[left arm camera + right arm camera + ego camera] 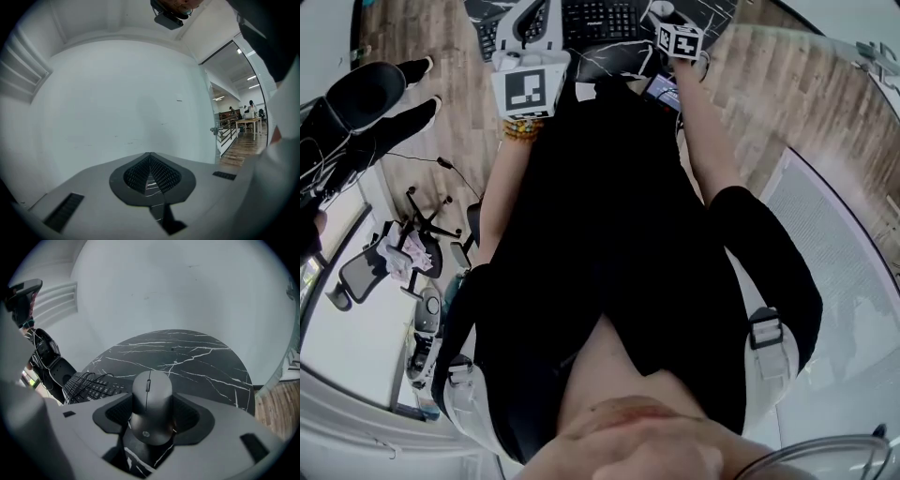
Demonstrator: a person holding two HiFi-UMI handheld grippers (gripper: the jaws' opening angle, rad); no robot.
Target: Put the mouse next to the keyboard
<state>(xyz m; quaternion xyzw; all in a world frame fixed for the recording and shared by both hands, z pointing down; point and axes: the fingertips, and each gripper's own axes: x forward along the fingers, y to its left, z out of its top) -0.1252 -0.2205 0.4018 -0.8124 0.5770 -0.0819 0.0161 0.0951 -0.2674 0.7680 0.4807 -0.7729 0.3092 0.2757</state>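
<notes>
Marble table point(197, 357), white wall point(164, 287); right hand-held gripper point(151, 414) grips mouse point(150, 399), possibly lifted.

We note a dark matte mouse point(150, 404), wheel side up and logo end nearest, clamped on both flanks between the jaws of the right gripper point(150, 420) over the black marbled table point(197, 362). A black keyboard point(91, 386) lies flat on the table left of the mouse, clearly apart from it.
</notes>
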